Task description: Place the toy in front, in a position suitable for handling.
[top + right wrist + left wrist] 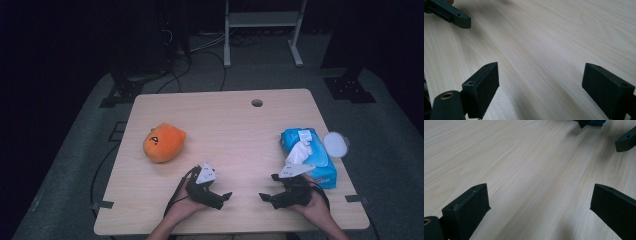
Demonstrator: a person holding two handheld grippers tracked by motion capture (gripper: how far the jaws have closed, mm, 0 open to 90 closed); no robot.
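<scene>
An orange plush toy lies on the left half of the wooden table. On the right half lies a blue pack of wet wipes with a white wipe sticking out of its top. My left gripper rests low near the front edge, held in a hand, jaws wide apart over bare wood. My right gripper faces it from the right, just in front of the pack, also open with nothing between its jaws. Each gripper view catches a jaw of the other gripper farther off.
A round white lid sits at the table's right edge beside the pack. A small round hole marks the far side of the tabletop. Beyond the table stand dark equipment, cables and a white frame on the grey floor.
</scene>
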